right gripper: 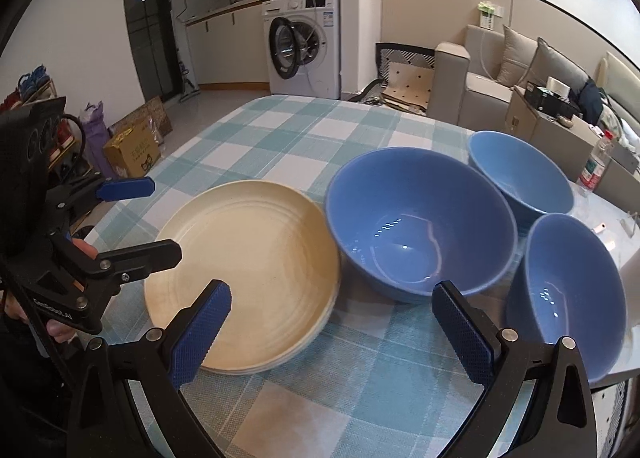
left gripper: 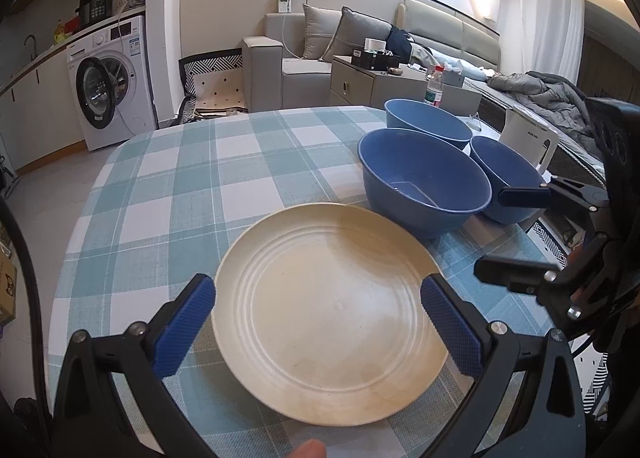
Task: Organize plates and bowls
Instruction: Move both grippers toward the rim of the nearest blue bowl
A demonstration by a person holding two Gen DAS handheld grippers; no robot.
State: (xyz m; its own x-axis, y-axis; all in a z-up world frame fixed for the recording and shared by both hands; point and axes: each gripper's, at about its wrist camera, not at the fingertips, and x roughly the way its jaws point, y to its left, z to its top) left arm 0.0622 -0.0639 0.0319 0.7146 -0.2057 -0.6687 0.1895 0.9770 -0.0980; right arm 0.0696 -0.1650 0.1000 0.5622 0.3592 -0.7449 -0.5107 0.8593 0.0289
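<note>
Blue-padded fingers (left gripper: 188, 322) of the left tool (left gripper: 318, 322) sit closest to the lens, spread wide on either side of the cream plates (left gripper: 328, 314) and holding nothing. From the right wrist view these plates read as a short stack, since several rims show at its near edge, though I cannot count them for certain. The stack lies flat on the checked cloth of the table (left gripper: 180, 177), near its front edge.

Just right of the plates stands the big bowl (right gripper: 420, 225), blue and upright, its side very close to the plate rim, possibly touching. Behind it and further right is the far bowl (right gripper: 520, 173), and nearest the right edge is the near bowl (right gripper: 572, 298). All 3 stand apart, none nested.

The right tool (right gripper: 332, 330) hangs over bare cloth in front of the big bowl, its jaws wide apart and empty too.

My reading is that the plates are already gathered and the bowls are the step in hand. The next move likely calls for the right tool to close on 1 rim, 1 finger inside and 1 outside, lift a smaller bowl clear, and lower it squarely into the big bowl. Glazed walls look slippery, so a firm pinch matters.
</note>
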